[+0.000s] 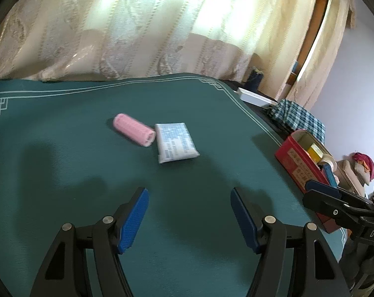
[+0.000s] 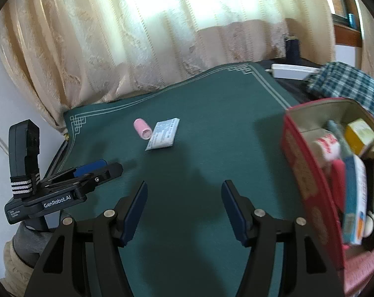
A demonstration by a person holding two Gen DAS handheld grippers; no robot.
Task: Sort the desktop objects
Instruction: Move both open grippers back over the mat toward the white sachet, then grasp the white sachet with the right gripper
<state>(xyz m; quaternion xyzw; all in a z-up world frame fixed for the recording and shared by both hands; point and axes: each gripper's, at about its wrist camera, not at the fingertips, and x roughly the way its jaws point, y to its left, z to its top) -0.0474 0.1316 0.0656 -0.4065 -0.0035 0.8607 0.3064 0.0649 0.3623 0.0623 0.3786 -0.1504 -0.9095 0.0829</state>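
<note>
The left claw (image 1: pixel 189 220) stands open and empty over the green mat (image 1: pixel 63 163). Ahead of it, well apart, lie the pink roller (image 1: pixel 133 130) and the white packet (image 1: pixel 175 142), touching; the roller sits left of the packet. The roller's long axis slants from far left to near right, and the packet's runs almost straight away from the claw. The right claw (image 2: pixel 184 211), also open and empty, is farther from the packet and hard by the red tin (image 2: pixel 308 173), which is already full of small things. By my reading the left claw is better placed. The desk stands against a pale curtain (image 1: pixel 137 29).
</note>
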